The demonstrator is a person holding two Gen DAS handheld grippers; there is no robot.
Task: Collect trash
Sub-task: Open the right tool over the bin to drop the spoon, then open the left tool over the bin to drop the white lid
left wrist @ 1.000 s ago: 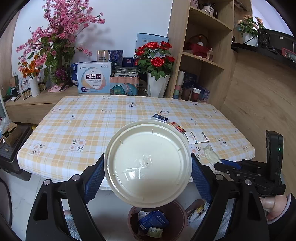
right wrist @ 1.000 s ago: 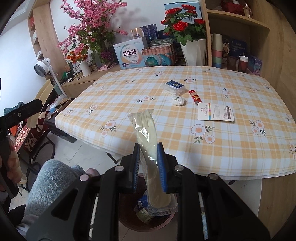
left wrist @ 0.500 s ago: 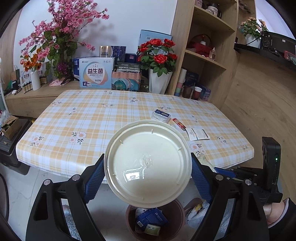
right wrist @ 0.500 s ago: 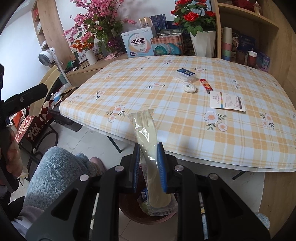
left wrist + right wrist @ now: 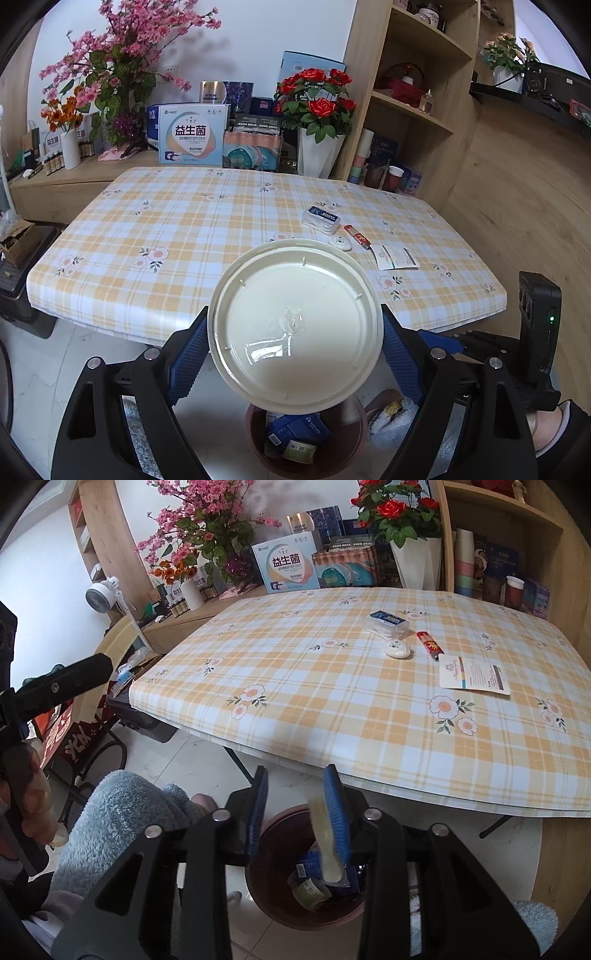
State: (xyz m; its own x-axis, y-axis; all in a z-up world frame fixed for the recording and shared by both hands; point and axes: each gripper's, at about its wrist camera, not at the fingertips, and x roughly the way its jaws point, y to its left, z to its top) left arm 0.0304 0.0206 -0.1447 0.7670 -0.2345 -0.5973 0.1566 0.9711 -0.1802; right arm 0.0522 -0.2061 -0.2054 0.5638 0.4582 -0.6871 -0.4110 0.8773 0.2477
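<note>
L wrist view only: left gripper (image 5: 293, 345) clamped on cream round lid (image 5: 295, 325), face to camera, frame centre, above brown bin (image 5: 258, 439). R wrist view only: right gripper (image 5: 299, 812) jaws apart; blurred cream wrapper (image 5: 325, 845) against right pad, long axis vertical, lower end over bin (image 5: 266, 893), centre-bottom.

The round lid (image 5: 295, 325) hides the near rim of the bin (image 5: 347, 417) and part of the table edge (image 5: 110, 325). The falling wrapper (image 5: 327, 842) is motion-blurred above the bin (image 5: 273, 897), whose lower wall the gripper frame covers.
</note>
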